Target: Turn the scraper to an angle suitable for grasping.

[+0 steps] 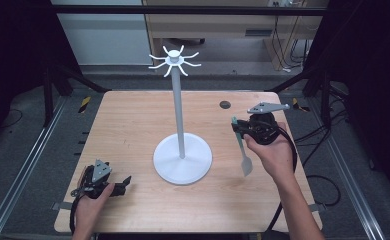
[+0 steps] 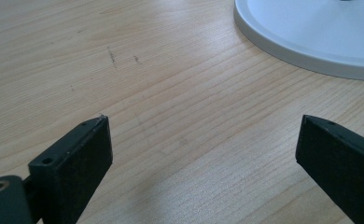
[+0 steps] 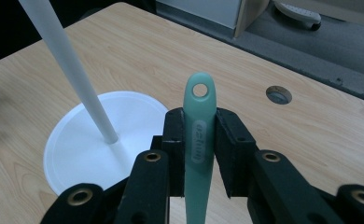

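A pale green spatula (image 1: 242, 145) hangs blade down from my right gripper (image 1: 238, 127) over the right side of the table. In the right gripper view the jaws are shut on the spatula's handle (image 3: 199, 130), whose end with the hanging hole sticks out past my right gripper (image 3: 199, 123). A white stand (image 1: 179, 120) with a round base (image 3: 73, 149) and a crown of hooks (image 1: 174, 60) rises at the table's middle, left of the spatula. My left gripper (image 1: 125, 181) rests near the front left edge. Its jaws stand open over bare wood, left gripper (image 2: 203, 140).
The wooden table (image 1: 133, 125) has a small round hole (image 1: 225, 104) at its back right, also in the right gripper view as a hole (image 3: 278, 94). The stand's base (image 2: 311, 32) lies just ahead of the left jaws. Dark frame rails and cables surround the table.
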`<state>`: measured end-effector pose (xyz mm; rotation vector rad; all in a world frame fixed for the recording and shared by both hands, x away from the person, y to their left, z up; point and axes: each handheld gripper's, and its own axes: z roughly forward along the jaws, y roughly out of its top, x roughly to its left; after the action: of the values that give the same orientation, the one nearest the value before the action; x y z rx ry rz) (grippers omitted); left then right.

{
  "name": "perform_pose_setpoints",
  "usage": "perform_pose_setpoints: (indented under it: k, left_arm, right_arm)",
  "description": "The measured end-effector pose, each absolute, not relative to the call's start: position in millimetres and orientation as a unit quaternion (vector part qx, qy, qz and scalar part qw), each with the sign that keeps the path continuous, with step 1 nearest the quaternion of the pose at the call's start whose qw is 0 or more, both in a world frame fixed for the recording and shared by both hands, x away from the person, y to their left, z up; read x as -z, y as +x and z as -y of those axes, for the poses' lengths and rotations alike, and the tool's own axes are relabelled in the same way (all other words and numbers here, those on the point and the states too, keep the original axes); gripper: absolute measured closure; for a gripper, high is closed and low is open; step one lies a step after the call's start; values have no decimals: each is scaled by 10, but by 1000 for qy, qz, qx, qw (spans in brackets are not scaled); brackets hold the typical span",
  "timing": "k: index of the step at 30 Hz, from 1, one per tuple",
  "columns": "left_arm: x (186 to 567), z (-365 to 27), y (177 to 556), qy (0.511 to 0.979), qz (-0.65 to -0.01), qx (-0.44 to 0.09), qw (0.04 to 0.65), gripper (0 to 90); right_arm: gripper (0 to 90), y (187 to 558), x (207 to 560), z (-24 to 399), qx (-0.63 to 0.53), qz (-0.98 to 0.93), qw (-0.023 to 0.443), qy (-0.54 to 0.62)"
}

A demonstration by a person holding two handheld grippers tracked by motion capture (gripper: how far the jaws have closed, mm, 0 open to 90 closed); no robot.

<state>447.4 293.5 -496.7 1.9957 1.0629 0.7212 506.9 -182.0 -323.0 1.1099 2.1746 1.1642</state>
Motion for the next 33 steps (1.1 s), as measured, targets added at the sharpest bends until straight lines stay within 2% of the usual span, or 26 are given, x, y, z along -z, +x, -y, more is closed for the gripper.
perform_pose_setpoints:
  k: [33]
  left_arm:
    - [4957,-2939,4472,778,-415,-283,377,34]
  right_arm:
    - [748,5056,2998,1616,-461,-770,227,379]
